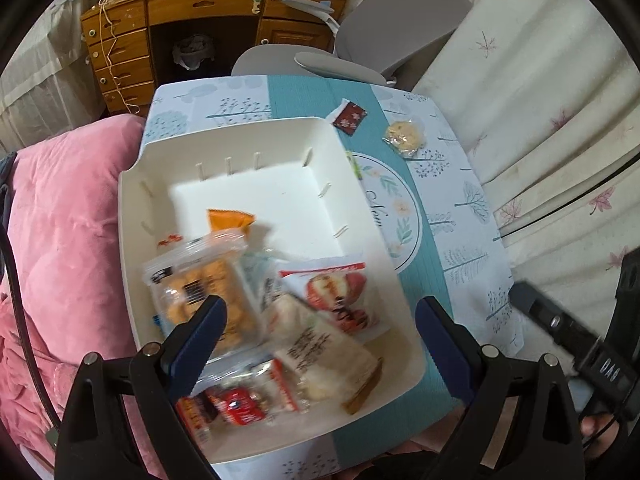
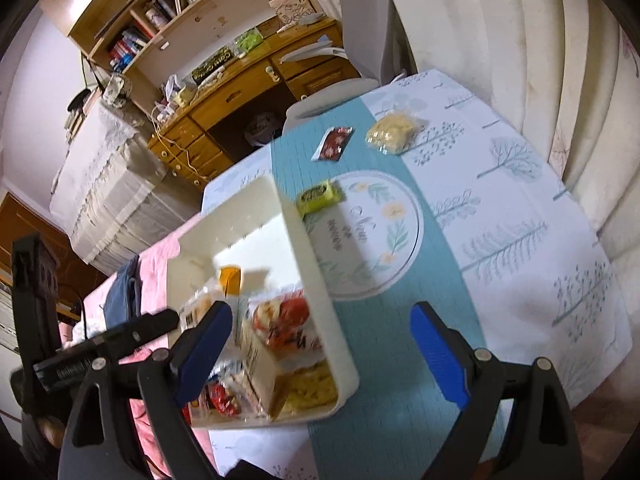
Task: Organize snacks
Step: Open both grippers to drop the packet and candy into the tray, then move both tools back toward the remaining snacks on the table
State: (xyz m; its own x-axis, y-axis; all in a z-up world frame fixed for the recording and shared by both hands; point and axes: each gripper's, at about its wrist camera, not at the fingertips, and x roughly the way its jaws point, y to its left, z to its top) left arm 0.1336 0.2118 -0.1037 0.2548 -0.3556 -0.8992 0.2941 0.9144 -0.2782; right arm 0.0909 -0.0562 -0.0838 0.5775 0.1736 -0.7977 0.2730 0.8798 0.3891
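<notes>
Two claws hang over a small worktop [image 1: 472,216] with a blue-and-white leaf-patterned cover, and both stand wide apart with nothing between their blue pads. The left claw [image 1: 320,320] hovers above the near end of a white bin [image 1: 132,208], directly over the wrapped snacks heaped there: a clear pack of golden biscuits [image 1: 200,284] just ahead of its left finger, a white pouch with a red picture [image 1: 340,292] between the fingers, a long white packet [image 1: 320,348] lying slantwise under it, and a small red-wrapped sweet [image 1: 240,404] nearest the camera. An orange packet [image 1: 228,220] lies farther in, beyond the biscuits; the far half of the bin floor is bare.

The right claw [image 2: 322,344] sits over the bin's right wall [image 2: 320,300] and the teal strip of the cover, its left finger above the heap and its right finger above the worktop. Three snacks lie outside the bin, ahead of this claw: a yellow-green sweet [image 2: 320,196] just beside the bin's far corner, a dark red sachet [image 2: 334,144] farther off, and a clear-wrapped pale biscuit [image 2: 394,132] to the right of the sachet. Left of the bin lies a pink quilt [image 1: 68,240].
</notes>
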